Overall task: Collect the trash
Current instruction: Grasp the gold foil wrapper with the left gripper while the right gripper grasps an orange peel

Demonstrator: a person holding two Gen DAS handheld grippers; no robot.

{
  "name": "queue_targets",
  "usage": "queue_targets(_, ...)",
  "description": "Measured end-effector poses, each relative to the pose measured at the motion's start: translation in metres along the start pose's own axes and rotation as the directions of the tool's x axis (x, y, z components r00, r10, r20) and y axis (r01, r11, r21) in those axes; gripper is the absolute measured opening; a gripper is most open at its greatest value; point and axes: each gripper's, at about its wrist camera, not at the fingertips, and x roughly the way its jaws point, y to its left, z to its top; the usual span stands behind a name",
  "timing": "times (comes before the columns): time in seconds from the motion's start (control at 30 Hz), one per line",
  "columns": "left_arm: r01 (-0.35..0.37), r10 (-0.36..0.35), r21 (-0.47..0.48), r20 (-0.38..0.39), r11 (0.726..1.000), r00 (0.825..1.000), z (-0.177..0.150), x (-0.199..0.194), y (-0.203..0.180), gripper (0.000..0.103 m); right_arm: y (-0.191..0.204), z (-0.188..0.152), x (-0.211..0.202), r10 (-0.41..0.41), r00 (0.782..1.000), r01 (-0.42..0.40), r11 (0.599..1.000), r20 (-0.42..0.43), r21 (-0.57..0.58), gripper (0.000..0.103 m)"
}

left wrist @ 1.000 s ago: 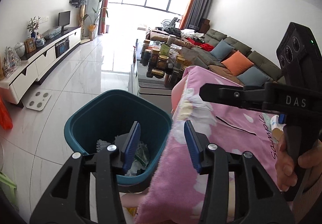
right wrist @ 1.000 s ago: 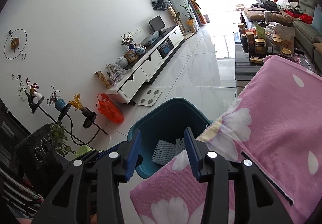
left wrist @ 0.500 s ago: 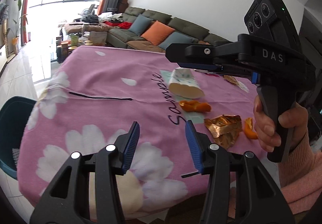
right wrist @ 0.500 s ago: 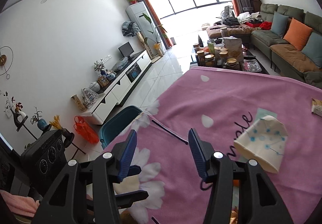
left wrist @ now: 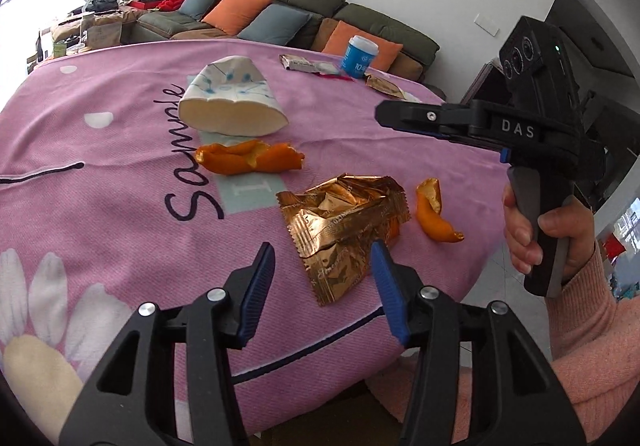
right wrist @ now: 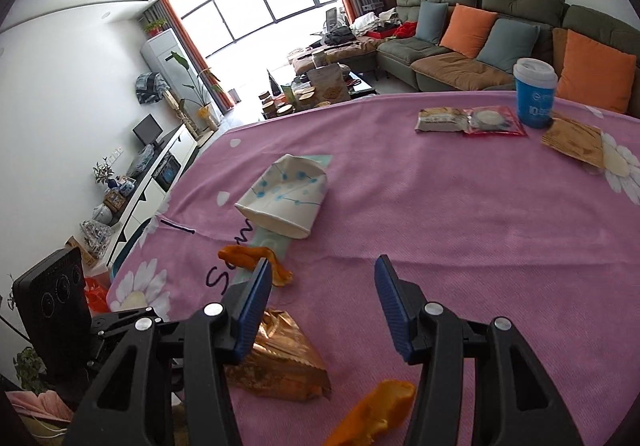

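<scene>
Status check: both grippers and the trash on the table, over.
Left gripper open, empty, over gold wrapper. Right gripper open, empty. Orange peel, crushed paper cup on the pink cloth. Nothing blocking.

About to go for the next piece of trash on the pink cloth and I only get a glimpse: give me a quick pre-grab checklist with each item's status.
1. Left gripper empty, jaws apart: ok.
2. Right gripper empty, jaws apart: ok; they have just been opening, nothing between them.
3. Gold wrapper ahead of the left gripper, in plain sight: ok.
4. Small orange peel low in the right wrist view, near the right gripper: ok.
5. Grippers clear of each other: ok in the left wrist view.
6. Bin location: cannot tell, no bin clearly visible now.
</scene>
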Motion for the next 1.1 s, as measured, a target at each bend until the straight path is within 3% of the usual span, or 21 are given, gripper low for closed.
queue_targets(0.23,0.006,-0.005,0.012,-0.036,1.0,0.999,0.003,0.017,-0.005,0.049,-0.035,-0.035,-0.018,-0.006,0.999,0.01,0.998,-0.049,0.065,0.052)
queue_targets(0.43,-0.008,0.009,0.009,-0.05,1.0,0.999,0.004,0.023,-0.007,0.026,-0.046,-0.048,-0.024,0.066,0.995,-0.057,0.992,-0.076,0.111,0.052)
queue_targets(0.5,-0.011,0.01,-0.005,-0.049,1.0,0.999,0.003,0.023,-0.005,0.024,-0.046,-0.052,-0.025,0.078,0.993,-0.069,0.992,-0.085,0.109,0.051)
queue_targets(0.57,-0.009,0.009,-0.017,-0.048,1.0,0.999,0.003,0.022,-0.003,0.022,-0.044,-0.054,-0.024,0.083,0.992,-0.072,0.991,-0.096,0.112,0.045)
queue_targets(0.63,-0.012,0.011,-0.024,-0.048,1.0,0.999,0.002,0.022,-0.002,0.019,-0.044,-0.057,-0.021,0.092,0.99,-0.079,0.99,-0.107,0.121,0.031)
queue_targets(0.8,-0.015,0.013,-0.03,-0.043,0.999,0.999,0.001,0.017,-0.002,0.013,-0.04,-0.056,-0.016,0.101,0.989,-0.089,0.989,-0.104,0.121,0.014)
queue_targets(1.1,-0.019,0.019,-0.032,-0.001,0.999,1.0,-0.004,-0.001,0.0,0.01,-0.031,-0.048,-0.015,0.128,0.989,-0.121,0.988,-0.07,0.098,0.013)
